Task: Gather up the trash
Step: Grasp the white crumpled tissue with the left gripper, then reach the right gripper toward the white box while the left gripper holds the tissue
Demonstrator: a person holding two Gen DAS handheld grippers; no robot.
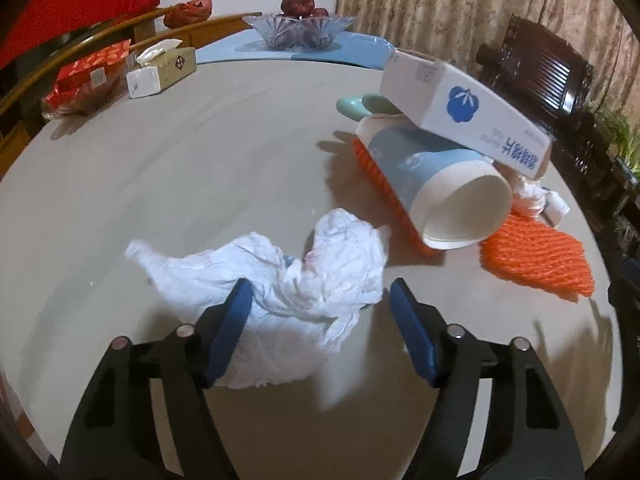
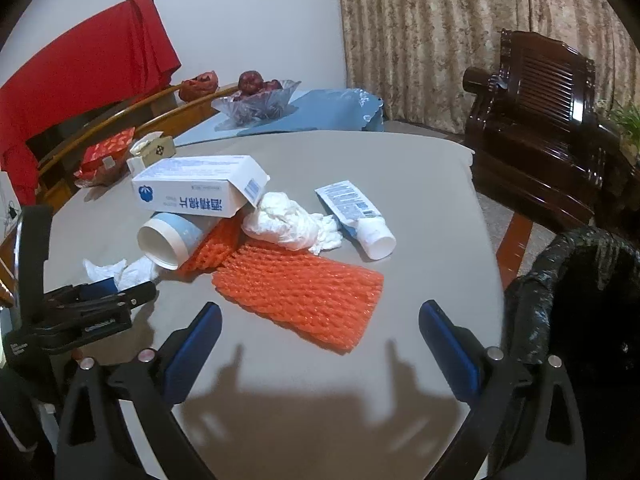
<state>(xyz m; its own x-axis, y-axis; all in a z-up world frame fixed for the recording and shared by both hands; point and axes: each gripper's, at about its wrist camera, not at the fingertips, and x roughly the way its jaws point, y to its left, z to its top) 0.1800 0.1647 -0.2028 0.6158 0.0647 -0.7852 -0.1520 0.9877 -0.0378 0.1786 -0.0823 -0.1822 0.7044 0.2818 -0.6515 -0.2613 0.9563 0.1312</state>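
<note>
My left gripper is open, its blue pads on either side of a crumpled white tissue lying on the grey table; the tissue also shows in the right wrist view. Beyond it lie a blue-and-white paper cup on its side, a white box resting on the cup, and orange foam netting. My right gripper is open and empty, just in front of the orange netting. A second tissue wad and a white tube lie behind it. The left gripper shows at the left of that view.
A bin lined with a black bag stands at the table's right edge. A tissue box, a red packet, a glass fruit bowl on a blue mat and wooden chairs are at the back.
</note>
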